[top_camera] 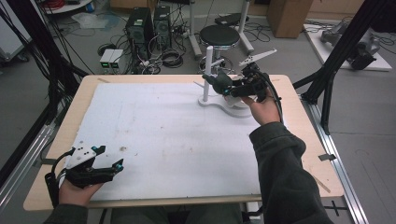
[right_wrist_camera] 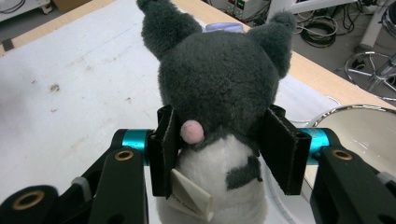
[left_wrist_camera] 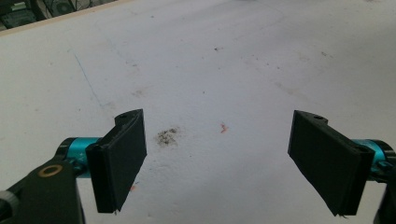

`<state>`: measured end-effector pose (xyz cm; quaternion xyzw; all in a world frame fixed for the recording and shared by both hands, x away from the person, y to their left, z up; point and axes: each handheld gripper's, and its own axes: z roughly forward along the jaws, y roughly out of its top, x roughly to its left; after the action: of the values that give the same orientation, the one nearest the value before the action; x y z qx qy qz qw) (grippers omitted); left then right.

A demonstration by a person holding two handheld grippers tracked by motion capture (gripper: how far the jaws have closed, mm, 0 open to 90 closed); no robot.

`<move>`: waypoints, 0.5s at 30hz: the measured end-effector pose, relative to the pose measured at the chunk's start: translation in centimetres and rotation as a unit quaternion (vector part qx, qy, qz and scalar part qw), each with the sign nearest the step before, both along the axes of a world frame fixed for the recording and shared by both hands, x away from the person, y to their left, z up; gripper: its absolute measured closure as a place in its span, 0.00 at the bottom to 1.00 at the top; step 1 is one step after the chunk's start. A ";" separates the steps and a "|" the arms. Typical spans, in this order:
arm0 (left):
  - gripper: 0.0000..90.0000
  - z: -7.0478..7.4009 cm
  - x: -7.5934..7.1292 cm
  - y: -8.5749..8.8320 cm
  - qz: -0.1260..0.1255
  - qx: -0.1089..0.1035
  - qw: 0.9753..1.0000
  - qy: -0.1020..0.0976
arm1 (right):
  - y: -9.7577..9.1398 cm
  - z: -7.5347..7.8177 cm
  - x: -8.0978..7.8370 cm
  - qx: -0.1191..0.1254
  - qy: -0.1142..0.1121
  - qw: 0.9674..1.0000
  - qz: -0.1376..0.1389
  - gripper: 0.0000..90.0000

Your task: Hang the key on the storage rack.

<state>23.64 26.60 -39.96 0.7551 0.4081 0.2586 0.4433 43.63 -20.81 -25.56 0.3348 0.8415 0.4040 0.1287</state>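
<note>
Plush toy [right_wrist_camera: 219, 79] clamped between the right gripper [right_wrist_camera: 219, 149] jaws above the counter [top_camera: 60, 116] by the white stand [top_camera: 208, 70]; left gripper [left_wrist_camera: 219, 158] jaws apart, empty.

White mat [top_camera: 154, 130] on wooden table [top_camera: 299, 121] — stool [top_camera: 219, 35], computer towers [top_camera: 148, 25] on the floor beyond.

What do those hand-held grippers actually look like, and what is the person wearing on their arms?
Each gripper is a black frame ending in two flat, rectangular black pads on bright teal collars, with brass-coloured rivets at the joints. The left gripper and the right gripper each carry a pale grey three-cornered plate on top and trail a black cable. The person wears dark grey-green long sleeves.
</note>
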 end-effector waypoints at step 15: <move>0.22 0.0 0.0 0.1 0.002 0.001 1.000 -0.001 | -0.3 -1.3 1.2 -0.003 0.017 1.000 -0.022 0.55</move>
<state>23.64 26.71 -39.94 0.7544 0.4086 0.2607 0.4427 44.84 -21.09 -26.91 0.3595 0.8374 0.3925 0.1244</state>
